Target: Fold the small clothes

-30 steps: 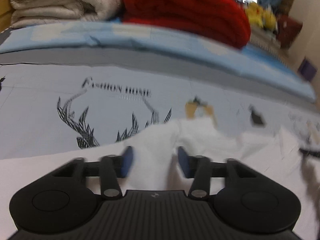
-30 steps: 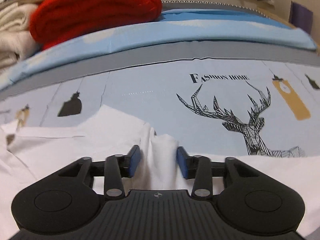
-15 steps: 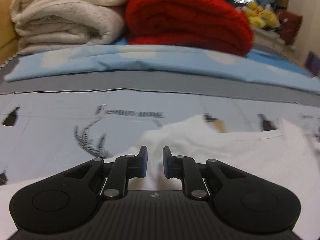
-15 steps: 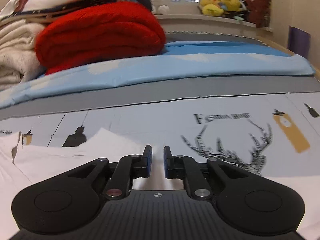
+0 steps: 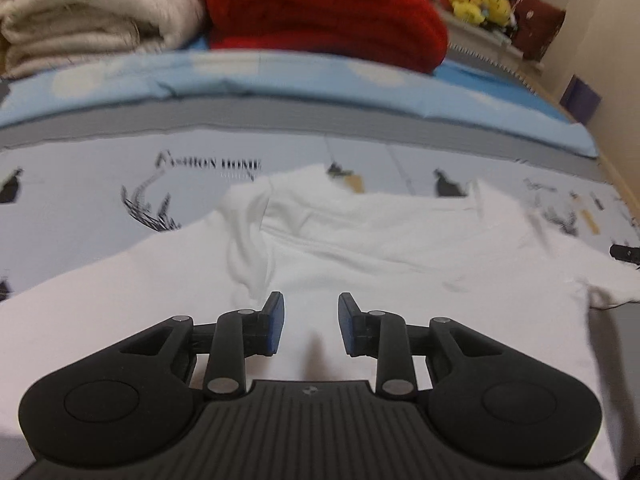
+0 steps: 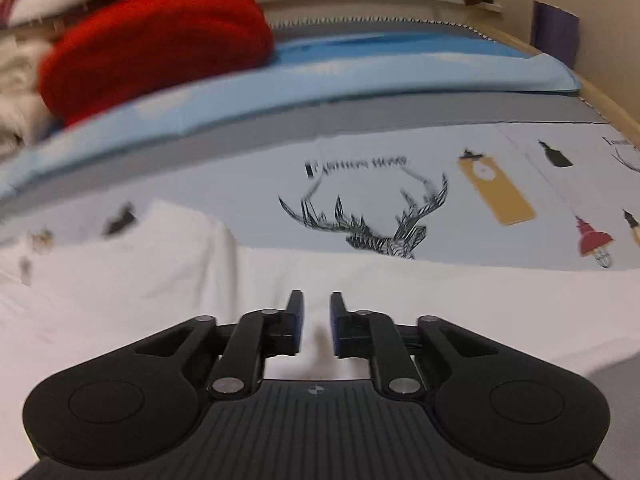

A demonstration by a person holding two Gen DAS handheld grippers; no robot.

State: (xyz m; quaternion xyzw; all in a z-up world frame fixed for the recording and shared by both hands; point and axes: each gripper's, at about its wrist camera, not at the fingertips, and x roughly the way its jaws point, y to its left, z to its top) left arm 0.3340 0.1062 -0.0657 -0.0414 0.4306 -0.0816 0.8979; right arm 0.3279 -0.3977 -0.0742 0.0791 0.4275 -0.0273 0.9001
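Nearest me, my left hand-held gripper (image 5: 311, 322) had just spread its jaws, and nothing sat between the blue pads; it hung above the white shirt (image 5: 360, 248). My right hand-held gripper (image 6: 316, 322) had parted a little as well, leaving a narrow empty gap, also over the shirt (image 6: 160, 280). The shirt lay spread on the bed sheet (image 5: 80, 216), with a ridge of loose folds running up just ahead of my left jaws and its collar end turned over farther out. Beyond the shirt's edge I saw the sheet (image 6: 520, 160) printed with a deer (image 6: 372, 220) and a line of lettering. Farther back ran a grey band, then a blue quilt (image 5: 280, 80). On it sat a red blanket (image 5: 328, 12) beside cream blankets (image 5: 92, 16). At the far back I made out yellow plush toys (image 5: 476, 0).
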